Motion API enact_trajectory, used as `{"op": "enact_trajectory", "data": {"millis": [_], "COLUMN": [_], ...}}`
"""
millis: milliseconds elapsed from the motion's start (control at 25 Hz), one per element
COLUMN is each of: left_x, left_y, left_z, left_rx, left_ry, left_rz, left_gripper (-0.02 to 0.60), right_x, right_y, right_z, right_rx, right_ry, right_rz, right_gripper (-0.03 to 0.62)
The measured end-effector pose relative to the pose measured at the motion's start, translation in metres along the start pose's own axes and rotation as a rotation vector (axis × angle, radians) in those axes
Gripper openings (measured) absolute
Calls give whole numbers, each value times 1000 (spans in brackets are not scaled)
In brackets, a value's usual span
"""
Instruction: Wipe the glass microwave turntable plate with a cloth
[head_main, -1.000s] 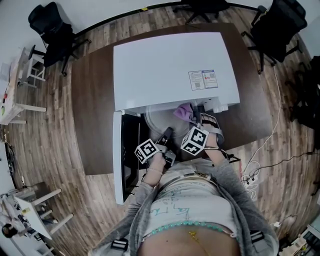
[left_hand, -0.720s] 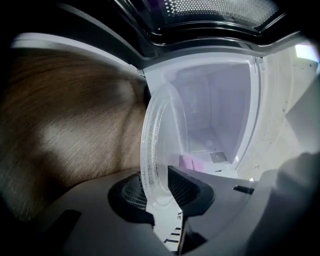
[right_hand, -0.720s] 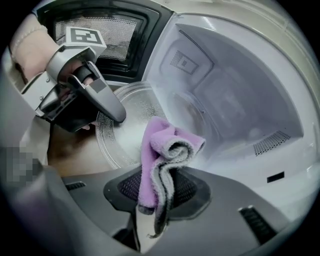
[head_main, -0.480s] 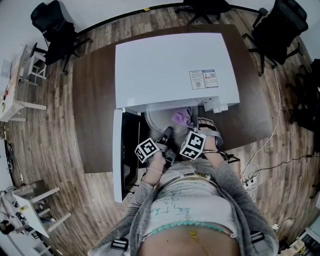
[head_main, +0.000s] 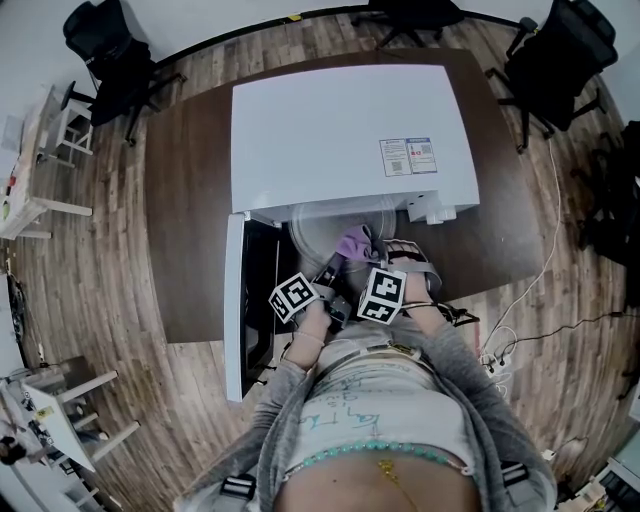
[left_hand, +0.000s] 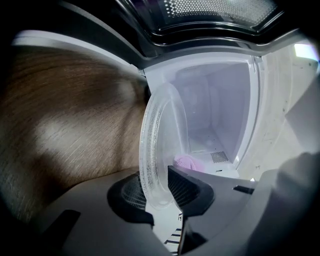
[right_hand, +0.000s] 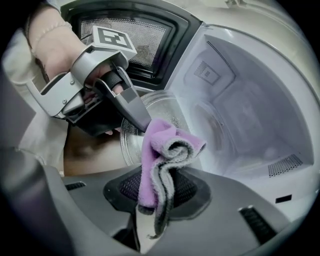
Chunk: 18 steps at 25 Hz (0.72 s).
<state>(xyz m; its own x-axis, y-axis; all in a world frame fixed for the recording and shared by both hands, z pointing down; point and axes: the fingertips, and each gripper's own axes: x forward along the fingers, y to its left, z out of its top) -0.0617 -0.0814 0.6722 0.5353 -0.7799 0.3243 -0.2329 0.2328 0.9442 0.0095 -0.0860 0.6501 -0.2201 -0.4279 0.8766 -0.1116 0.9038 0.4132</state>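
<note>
Wooden table holds open microwave, plate and cloth at mouth.

A wood-plank floor spreads around a dark brown bench at the centre of the head view. Black office chairs stand at the upper left, the upper right and the top edge. A pale wall curves along the top. A small white table sits at the left edge, and a white cable trails over the floor at the right.
</note>
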Motion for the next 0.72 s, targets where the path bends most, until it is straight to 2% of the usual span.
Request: {"op": "enact_trajectory", "data": {"millis": [440,720], "left_x": [0,1], "left_y": [-1,0], "left_z": [-2,-4], "left_rx": [18,18], "left_ry": [4,4], "left_rz": [11,10], "left_gripper": [98,98], "right_x": [6,12], "right_y": [1,-1], "right_z": [33,52], "right_rx": [-86,-206], "right_ry": [-42,-50], "right_rz": [43,54], "right_gripper": [123,121]}}
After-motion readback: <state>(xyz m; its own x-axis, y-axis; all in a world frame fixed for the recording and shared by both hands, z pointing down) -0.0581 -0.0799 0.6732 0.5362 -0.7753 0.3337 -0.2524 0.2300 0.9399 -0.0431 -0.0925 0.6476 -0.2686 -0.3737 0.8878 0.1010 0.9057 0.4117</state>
